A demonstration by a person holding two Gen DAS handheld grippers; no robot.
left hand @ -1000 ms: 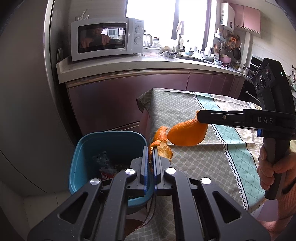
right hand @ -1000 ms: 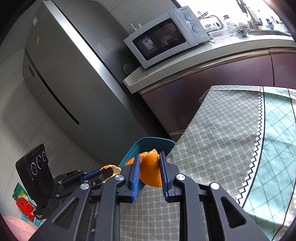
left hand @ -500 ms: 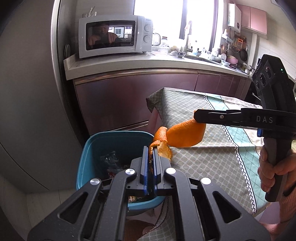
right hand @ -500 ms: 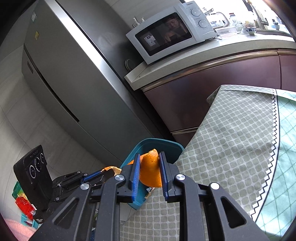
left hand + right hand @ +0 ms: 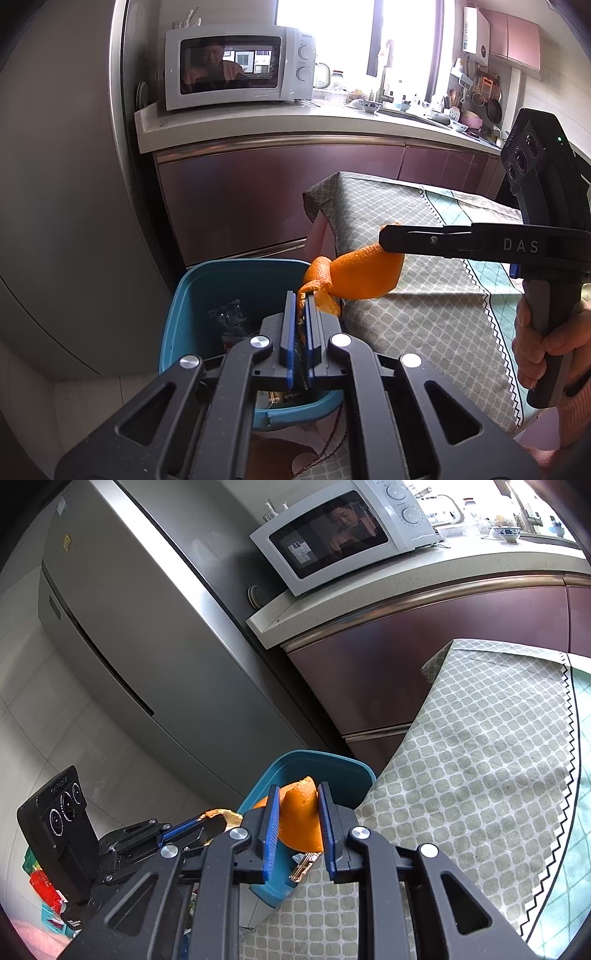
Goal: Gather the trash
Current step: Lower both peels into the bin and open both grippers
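While the big grey fridge (image 5: 122,635) fills the left of the frame, the blue bin (image 5: 195,295) has slid closer under both claws than a moment ago, so the drop looks near. The right gripper (image 5: 297,821) pinches the big orange peel (image 5: 364,275), which lies longways across mid-frame with its thin end pointing left at the bin. The left gripper (image 5: 301,317) is squeezed almost shut on a small peel strip (image 5: 321,291) that points up over the bin's right rim.
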